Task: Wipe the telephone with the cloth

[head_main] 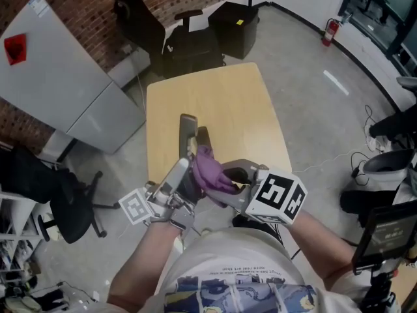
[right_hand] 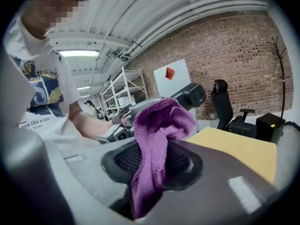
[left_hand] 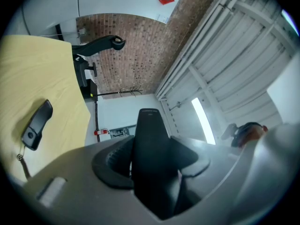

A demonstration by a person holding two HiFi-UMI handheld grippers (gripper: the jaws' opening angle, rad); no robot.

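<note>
Left gripper: the left gripper (head_main: 181, 182) was clamped on the telephone (left_hand: 151, 149), its jaws standing fairly wide with a pad against each side of the black body.
Telephone's place: it was held off the table (head_main: 221, 103), over the near edge, just in front of the person (head_main: 228, 272).
Telephone's long axis: it ran straight along the left jaws, near end buried between them, far end sticking well out past the tips.
Telephone's heading: the free end pointed away from the person, toward the far side of the table, and was tipped somewhat upward.
Right gripper: the right gripper (head_main: 231, 182) was closed on the cloth (right_hand: 157, 139), a purple bunch pinched between the pads, spilling out in front and hanging below them.
Cloth against telephone: from the head view the cloth lay against the right side of the telephone near its held end; whether it pressed on it or only brushed it I could not tell.
Grippers together: the two came in close from either side, tips nearly meeting at the telephone.
On the table: a small black piece (left_hand: 37, 123) with a thin cord lay flat on the pale wood, apart from the grippers.
Beyond: a black chair (head_main: 146, 25) stood past the table's far edge, before a brick wall.
</note>
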